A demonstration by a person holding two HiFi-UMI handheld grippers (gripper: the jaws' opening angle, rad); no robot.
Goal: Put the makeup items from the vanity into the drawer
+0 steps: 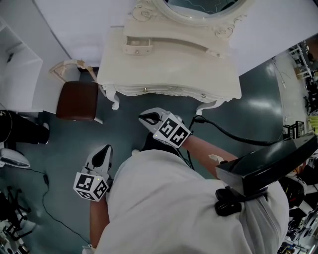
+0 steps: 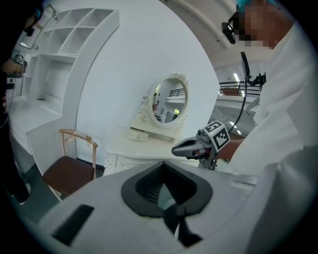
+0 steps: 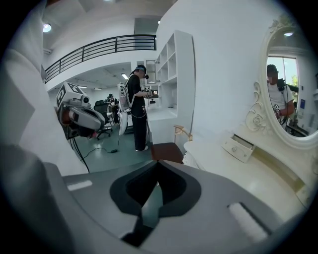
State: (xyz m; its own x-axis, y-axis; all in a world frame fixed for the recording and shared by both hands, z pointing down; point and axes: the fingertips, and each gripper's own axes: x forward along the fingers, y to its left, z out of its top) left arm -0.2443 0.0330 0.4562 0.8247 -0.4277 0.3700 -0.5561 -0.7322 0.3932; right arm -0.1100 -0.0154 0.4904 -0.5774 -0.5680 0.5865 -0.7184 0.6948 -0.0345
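The white vanity stands ahead of me with its oval mirror at the back. A small white drawer sticks out a little from the mirror's base; it also shows as the drawer in the right gripper view. No makeup item shows on the top. My right gripper hangs just before the vanity's front edge, shut and empty. My left gripper is lower left, over the floor, shut with nothing in it. In their own views the left gripper and the right gripper hold nothing.
A chair with a brown seat stands left of the vanity. A black cable runs across the green floor at right. White shelving is at far left. A person stands farther back in the room.
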